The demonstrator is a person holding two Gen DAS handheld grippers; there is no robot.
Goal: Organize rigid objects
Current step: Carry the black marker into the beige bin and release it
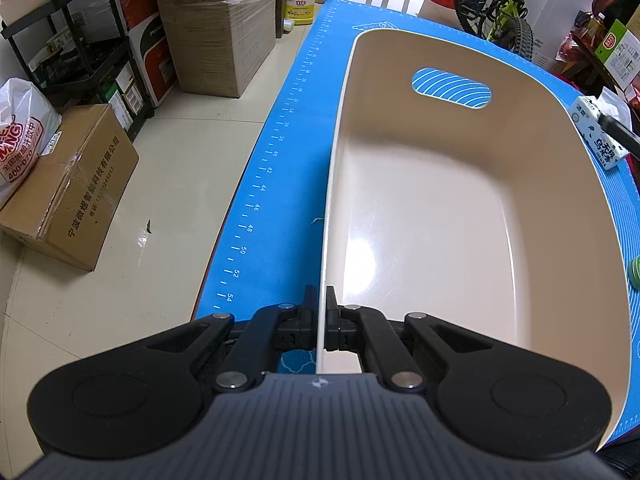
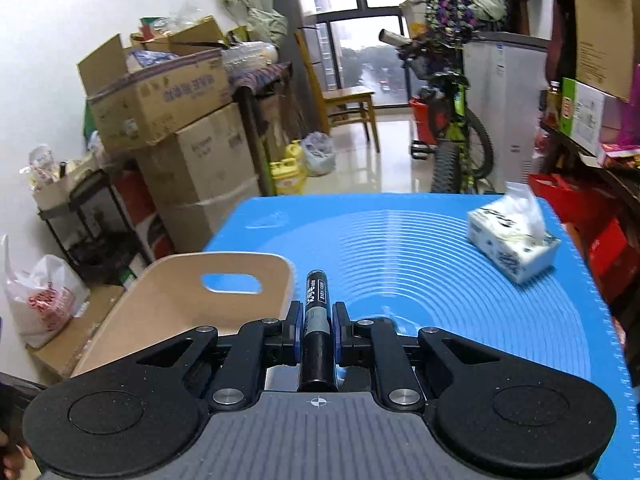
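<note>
A beige plastic bin [image 1: 460, 200] with an oval handle hole stands on the blue mat [image 1: 280, 184]; nothing lies in the part of it that shows. My left gripper [image 1: 320, 312] is shut on the bin's near left rim. In the right wrist view the bin [image 2: 172, 300] sits at the lower left. My right gripper [image 2: 317, 328] is shut on a black marker [image 2: 317, 320] that points forward, held above the mat [image 2: 440, 280] just right of the bin. The marker's tip [image 1: 618, 132] shows at the right edge of the left wrist view.
A tissue pack [image 2: 514, 240] lies on the mat at the far right; it also shows in the left wrist view [image 1: 600, 136]. A green round object [image 1: 634, 272] sits right of the bin. Cardboard boxes [image 1: 68, 188], shelves and a bicycle [image 2: 456, 128] surround the table.
</note>
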